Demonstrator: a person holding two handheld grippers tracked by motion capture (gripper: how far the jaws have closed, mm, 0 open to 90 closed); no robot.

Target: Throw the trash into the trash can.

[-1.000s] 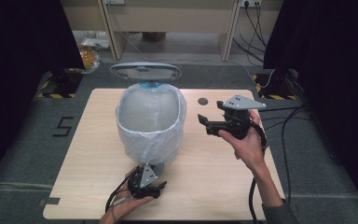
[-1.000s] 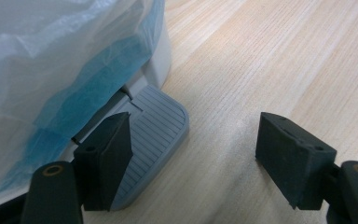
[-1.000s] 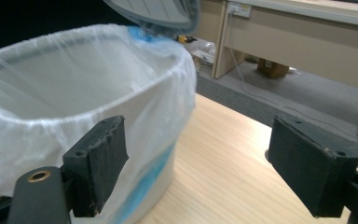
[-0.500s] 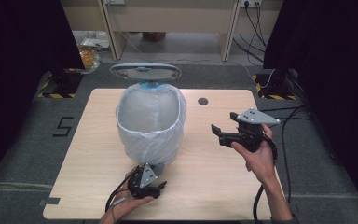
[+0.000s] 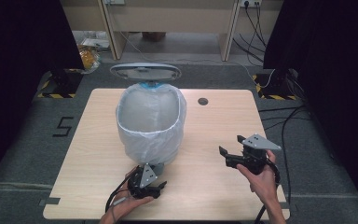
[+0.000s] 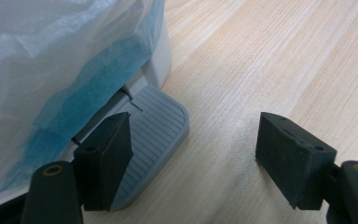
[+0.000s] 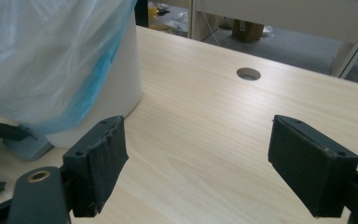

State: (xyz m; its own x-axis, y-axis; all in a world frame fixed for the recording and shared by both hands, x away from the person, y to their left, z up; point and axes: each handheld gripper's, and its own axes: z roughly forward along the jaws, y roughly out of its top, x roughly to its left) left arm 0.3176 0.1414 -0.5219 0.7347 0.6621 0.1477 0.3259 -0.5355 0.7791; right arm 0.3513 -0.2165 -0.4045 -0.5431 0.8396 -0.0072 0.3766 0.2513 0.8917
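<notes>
The white round pedal bin [image 5: 151, 121] with a clear plastic liner bag [image 5: 142, 140] folded over its rim stands in the middle of the high view, a little to the left of centre on the light wooden table [image 5: 214, 126]. Its grey oval lid [image 5: 145, 71] stands raised at the far side, so the opening step seems to be done. At the foot of the bin, the grey ribbed foot pedal [image 6: 154, 135] lies low on the wood, and one jaw of the left gripper [image 5: 145, 186] rests on its near edge; the jaws are wide apart and clamp nothing. I judge that this gripper presses the pedal down to hold the lid up. The right gripper [image 5: 235, 151] hangs in the lower right of the high view, well apart from the bin, with its jaws spread and nothing between them. The bag looks already fitted. What is left, probably, is to release the pedal and let the lid close.
</notes>
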